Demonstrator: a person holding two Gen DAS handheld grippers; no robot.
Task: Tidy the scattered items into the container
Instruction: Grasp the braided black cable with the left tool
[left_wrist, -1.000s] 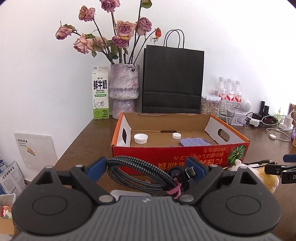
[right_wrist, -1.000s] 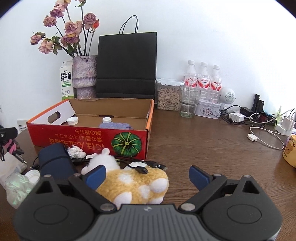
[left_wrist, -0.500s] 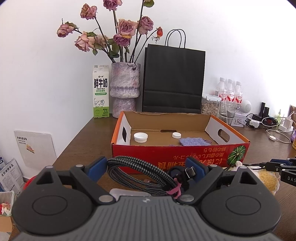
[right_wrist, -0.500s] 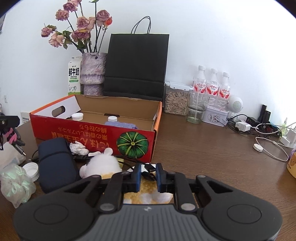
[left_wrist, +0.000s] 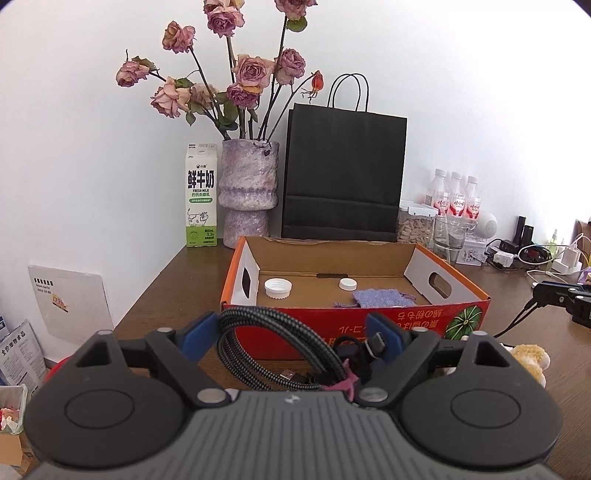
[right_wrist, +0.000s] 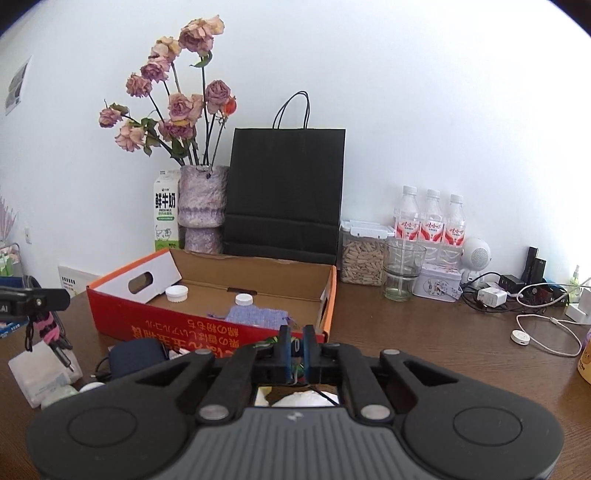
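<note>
Left tool (left_wrist: 295, 334) closing around coiled cable (left_wrist: 273, 350), lifted before box (left_wrist: 369, 325) on tabletop (left_wrist: 166, 295). Right tool (right_wrist: 297, 345) clamped on thin cord (right_wrist: 294, 345), above plush (right_wrist: 303, 400). Caps and cloth (left_wrist: 380, 298) inside box.

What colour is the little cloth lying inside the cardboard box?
Pale purple, a lilac knit. The cloth shows best in the right wrist view, on the floor of the box.
</note>
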